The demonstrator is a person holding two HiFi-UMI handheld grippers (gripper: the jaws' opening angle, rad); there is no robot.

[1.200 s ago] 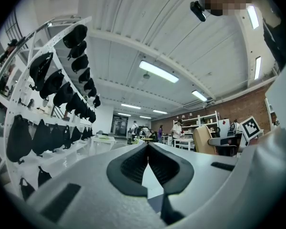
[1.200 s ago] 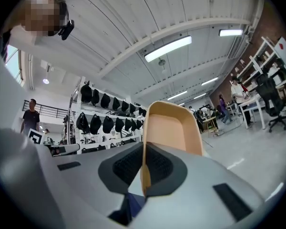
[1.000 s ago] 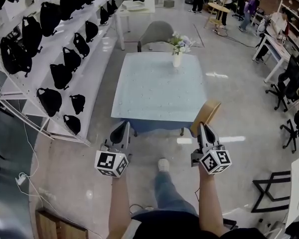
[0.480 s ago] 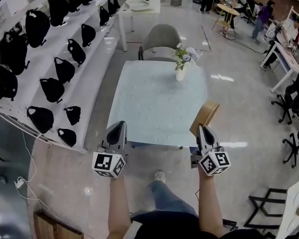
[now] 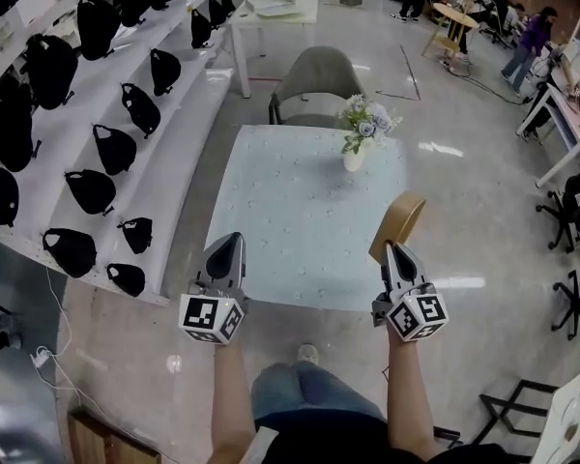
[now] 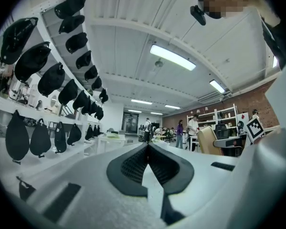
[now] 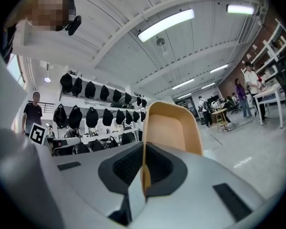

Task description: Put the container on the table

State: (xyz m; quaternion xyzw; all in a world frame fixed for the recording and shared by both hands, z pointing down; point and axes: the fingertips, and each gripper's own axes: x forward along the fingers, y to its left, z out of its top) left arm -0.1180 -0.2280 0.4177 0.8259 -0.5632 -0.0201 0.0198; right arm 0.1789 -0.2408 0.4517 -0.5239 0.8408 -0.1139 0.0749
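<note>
- Right now our right gripper (image 5: 391, 250) has its jaws pinched on one thin wall of the tan container (image 5: 398, 223). In the right gripper view that wall stands edge-on between the dark pads, which touch it on both sides.
- The container rises ahead of the jaws, beyond the fingertips. Its long axis runs roughly along the gripper's own line, and its hollow side shows in the right gripper view. It is in the air and rests on nothing.
- Our left gripper (image 5: 234, 244) is empty. In its own view the two pads meet at a point with nothing between them. It hangs near the table's near left corner and has no share in the hold.
- From the head view, the container appears over the near right edge of the pale blue table (image 5: 290, 211). Part of it reads over the top and part over the floor beside it. We cannot tell how high above the surface it is.
- We judge the relation that counts to be this: the open tabletop lies ahead and to the left of the right gripper, so the carry should go forward and inward before it goes down.
- A vase of flowers (image 5: 355, 153) stands near the far right side of the table, well apart from the container. A grey chair (image 5: 314, 80) sits beyond the far edge, and shelves of black bags (image 5: 106, 148) run along the left.
</note>
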